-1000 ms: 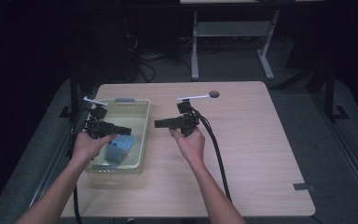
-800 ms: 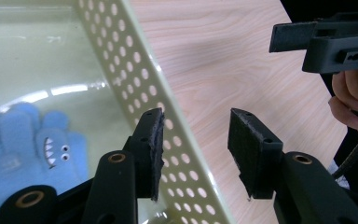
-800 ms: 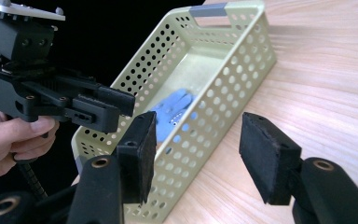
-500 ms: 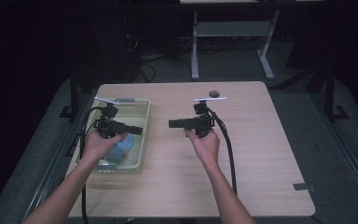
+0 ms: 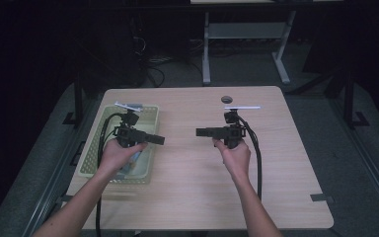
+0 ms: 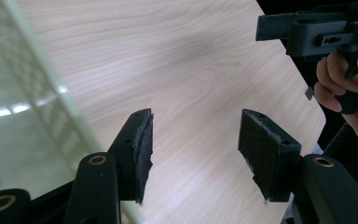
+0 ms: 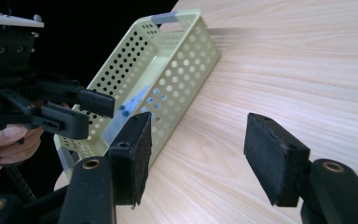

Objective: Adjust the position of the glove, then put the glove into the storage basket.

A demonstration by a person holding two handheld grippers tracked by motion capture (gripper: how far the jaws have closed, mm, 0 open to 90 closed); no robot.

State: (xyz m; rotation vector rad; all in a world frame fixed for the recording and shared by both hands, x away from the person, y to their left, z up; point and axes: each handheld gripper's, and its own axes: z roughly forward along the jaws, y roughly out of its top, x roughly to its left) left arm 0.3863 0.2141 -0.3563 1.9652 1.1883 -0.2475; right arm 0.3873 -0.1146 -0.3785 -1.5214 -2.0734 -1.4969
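Note:
My left gripper (image 5: 159,139) is held over the right rim of a pale green perforated basket (image 5: 90,148), its jaws pointing right across the wooden table (image 5: 286,187). The jaws have just been opening; in the left gripper view the left gripper (image 6: 196,116) stands open over bare wood. My right gripper (image 5: 198,132) hovers near the table's middle and points left at the other one. Its jaws have also just been opening, and in the right gripper view the right gripper (image 7: 199,119) has nothing between its pads. A blue thing (image 7: 129,105) shows through the holes in the basket (image 7: 182,70).
A dark round hole (image 5: 227,99) sits in the tabletop near its far edge. A small grey tape mark (image 5: 321,197) lies at the front right. A metal frame (image 5: 246,34) stands on the dark floor beyond the table. Black cables trail from both grippers towards the front edge.
Both hands have shifted to the right. The left gripper has come from over the basket's inside to its right rim, and the jaws of both stand wider apart.

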